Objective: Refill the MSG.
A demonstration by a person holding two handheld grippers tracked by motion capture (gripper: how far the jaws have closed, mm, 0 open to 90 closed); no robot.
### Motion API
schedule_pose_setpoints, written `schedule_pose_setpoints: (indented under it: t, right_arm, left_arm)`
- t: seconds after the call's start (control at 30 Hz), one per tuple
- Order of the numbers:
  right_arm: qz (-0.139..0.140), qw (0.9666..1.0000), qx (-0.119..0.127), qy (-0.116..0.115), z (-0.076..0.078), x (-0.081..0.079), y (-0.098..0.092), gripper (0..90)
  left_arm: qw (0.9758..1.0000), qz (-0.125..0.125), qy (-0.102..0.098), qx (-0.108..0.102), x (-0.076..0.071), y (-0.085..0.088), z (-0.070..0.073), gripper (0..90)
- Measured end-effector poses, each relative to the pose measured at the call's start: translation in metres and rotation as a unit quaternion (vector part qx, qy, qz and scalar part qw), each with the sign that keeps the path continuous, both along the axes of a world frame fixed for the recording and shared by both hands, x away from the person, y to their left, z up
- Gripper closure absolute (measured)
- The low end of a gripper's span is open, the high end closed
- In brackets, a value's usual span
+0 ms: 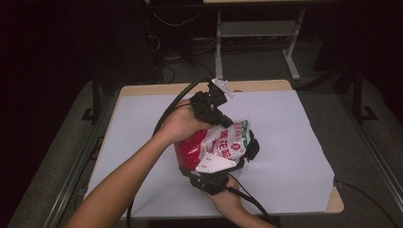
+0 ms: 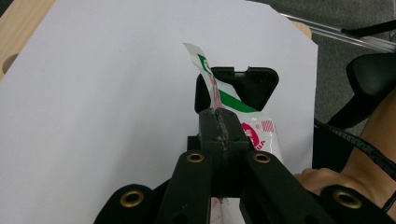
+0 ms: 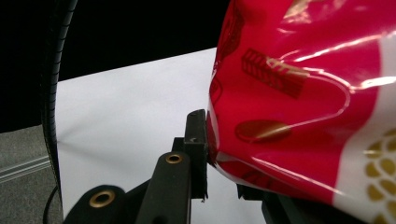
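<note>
A red, white and green snack bag (image 1: 223,145) is held up over the white-covered table (image 1: 290,137). My left gripper (image 1: 227,121) comes at it from the far side and is shut on the bag's top seam (image 2: 208,70), its jaws (image 2: 219,121) pressed flat together on the foil. My right gripper (image 1: 249,150), which bears a grey plate (image 1: 216,164), grips the bag from the near side. In the right gripper view the red foil (image 3: 299,93) bulges between the jaws; one pad (image 3: 196,135) presses its side, and the other jaw lies hidden under the bag.
White paper covers the wooden tabletop, whose edge (image 1: 335,204) shows at the near right corner. Black cables (image 1: 161,123) trail from both grippers. Beyond the table stand a white desk frame (image 1: 290,52) and loose cords on the grey floor.
</note>
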State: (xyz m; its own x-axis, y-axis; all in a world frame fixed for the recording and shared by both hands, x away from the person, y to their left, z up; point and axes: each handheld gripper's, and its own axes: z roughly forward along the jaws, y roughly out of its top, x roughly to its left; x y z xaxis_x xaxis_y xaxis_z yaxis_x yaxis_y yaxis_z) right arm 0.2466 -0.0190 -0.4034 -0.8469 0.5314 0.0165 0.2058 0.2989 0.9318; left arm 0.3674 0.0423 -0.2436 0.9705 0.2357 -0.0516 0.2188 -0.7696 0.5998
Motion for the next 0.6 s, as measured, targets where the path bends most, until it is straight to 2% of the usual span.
schedule_pose_setpoints:
  t: [0.6]
  right_arm:
    - [0.001,1.0000,0.002,0.003,-0.0003,-0.0004,0.0005,76.9]
  left_arm:
    - [1.0000,0.001,0.004,0.002,0.0014,-0.0009,-0.0017,90.0]
